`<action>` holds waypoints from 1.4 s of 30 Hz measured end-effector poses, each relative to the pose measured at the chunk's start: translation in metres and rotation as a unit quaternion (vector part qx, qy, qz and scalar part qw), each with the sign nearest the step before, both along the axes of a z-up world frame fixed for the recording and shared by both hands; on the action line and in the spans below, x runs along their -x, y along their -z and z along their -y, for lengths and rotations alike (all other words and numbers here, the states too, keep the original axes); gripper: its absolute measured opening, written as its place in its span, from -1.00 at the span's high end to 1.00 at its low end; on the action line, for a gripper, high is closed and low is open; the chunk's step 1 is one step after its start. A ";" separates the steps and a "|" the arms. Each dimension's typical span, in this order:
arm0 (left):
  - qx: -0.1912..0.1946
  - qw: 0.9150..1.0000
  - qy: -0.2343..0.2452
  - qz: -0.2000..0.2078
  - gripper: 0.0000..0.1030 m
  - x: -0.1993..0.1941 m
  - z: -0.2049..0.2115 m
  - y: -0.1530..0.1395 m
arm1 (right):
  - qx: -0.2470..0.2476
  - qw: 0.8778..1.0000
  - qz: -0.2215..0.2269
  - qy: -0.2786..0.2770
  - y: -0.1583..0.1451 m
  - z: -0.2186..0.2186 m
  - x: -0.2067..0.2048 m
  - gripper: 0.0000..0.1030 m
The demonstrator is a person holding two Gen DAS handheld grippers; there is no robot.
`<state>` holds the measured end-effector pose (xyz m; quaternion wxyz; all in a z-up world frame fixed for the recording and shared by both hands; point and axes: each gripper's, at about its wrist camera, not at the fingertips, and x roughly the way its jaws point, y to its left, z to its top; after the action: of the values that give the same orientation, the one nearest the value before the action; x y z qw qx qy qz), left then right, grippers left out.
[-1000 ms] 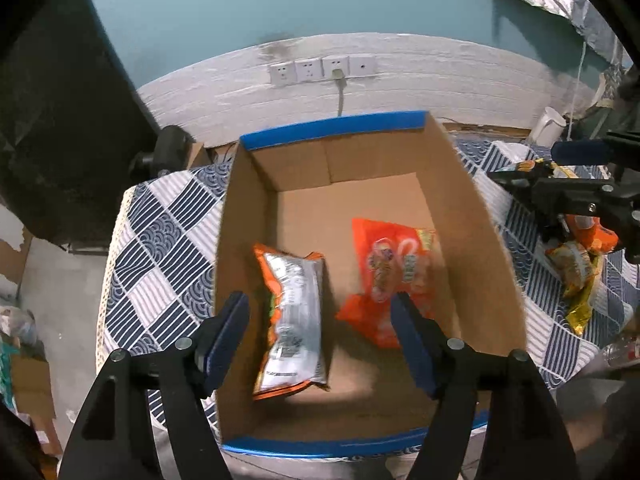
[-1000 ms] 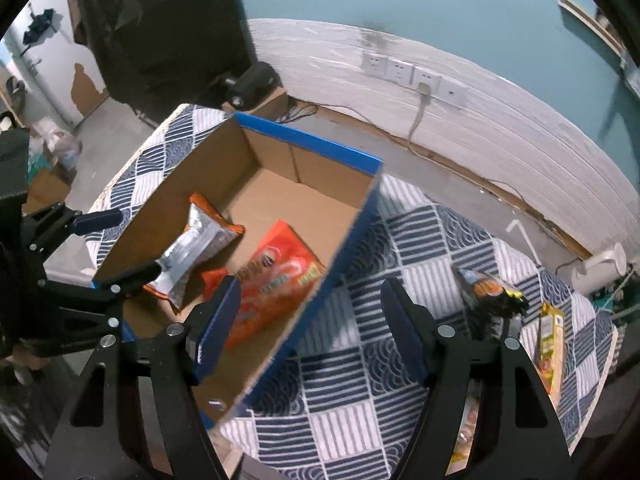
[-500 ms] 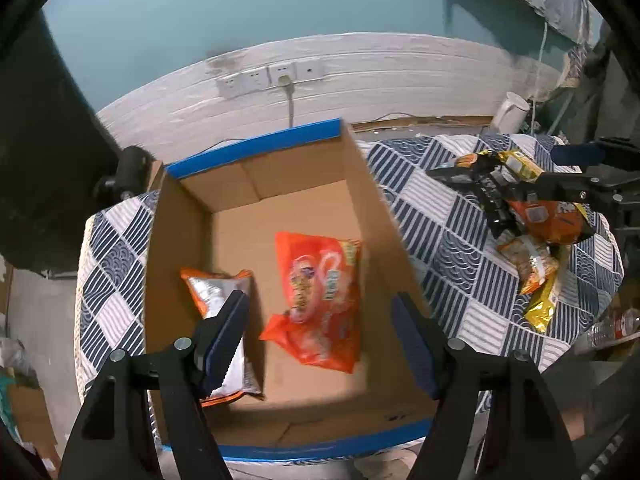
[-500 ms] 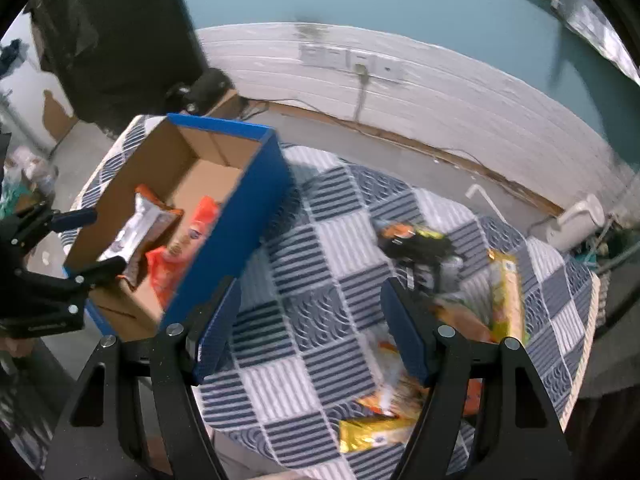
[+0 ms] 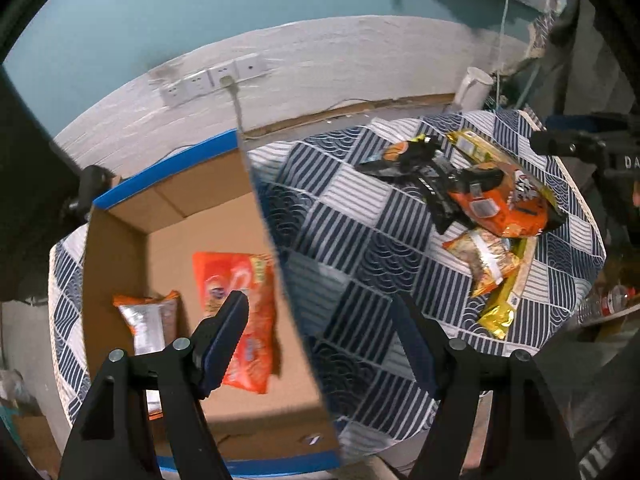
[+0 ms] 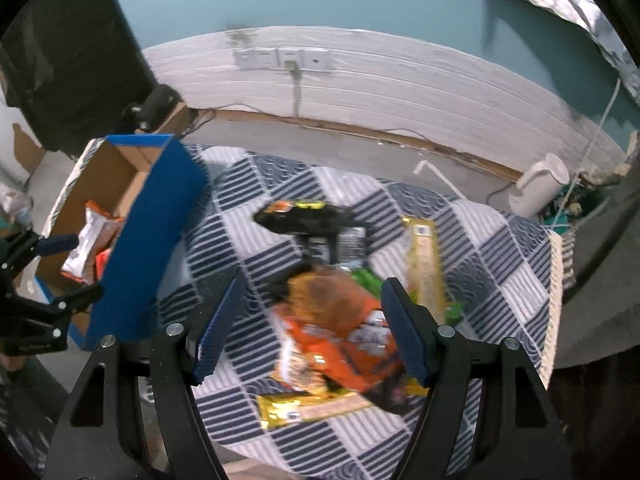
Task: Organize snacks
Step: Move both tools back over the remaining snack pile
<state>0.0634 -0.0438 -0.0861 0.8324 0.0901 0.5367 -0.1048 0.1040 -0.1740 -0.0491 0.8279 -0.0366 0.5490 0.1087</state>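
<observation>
Swinging away from the blue-edged brown cardboard box point(image 5: 188, 216) toward the pile of loose snacks since a second ago. Holding nothing in the left gripper point(image 5: 324, 336), jaws spread wide over the box's right wall. Hovering the right gripper point(image 6: 308, 320), jaws equally wide and empty, above the blurred orange crinkly snack bag point(image 6: 344, 340) on the navy-and-white patterned tablecloth point(image 6: 500, 280). Lying inside the box: orange foil packet point(image 5: 236, 304) beside silver-and-orange pouch point(image 5: 146, 320).
</observation>
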 end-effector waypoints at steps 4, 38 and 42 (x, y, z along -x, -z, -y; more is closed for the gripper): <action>0.003 1.000 0.012 -0.015 -0.47 -0.006 0.021 0.007 | 0.007 1.000 -0.004 0.019 0.007 0.027 -0.003 -0.42; 0.026 0.995 0.005 -0.101 -0.48 -0.071 0.125 0.073 | 0.027 0.995 -0.080 0.052 0.102 0.099 0.018 -0.42; 0.036 0.993 -0.026 -0.110 -0.48 -0.080 0.111 0.078 | 0.008 0.995 -0.084 0.053 0.103 0.092 0.024 -0.42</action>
<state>0.1438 -0.1545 -0.1642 0.7731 0.0343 0.6235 -0.1114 0.0800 -0.2656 -0.1522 0.7830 -0.0048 0.6188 0.0630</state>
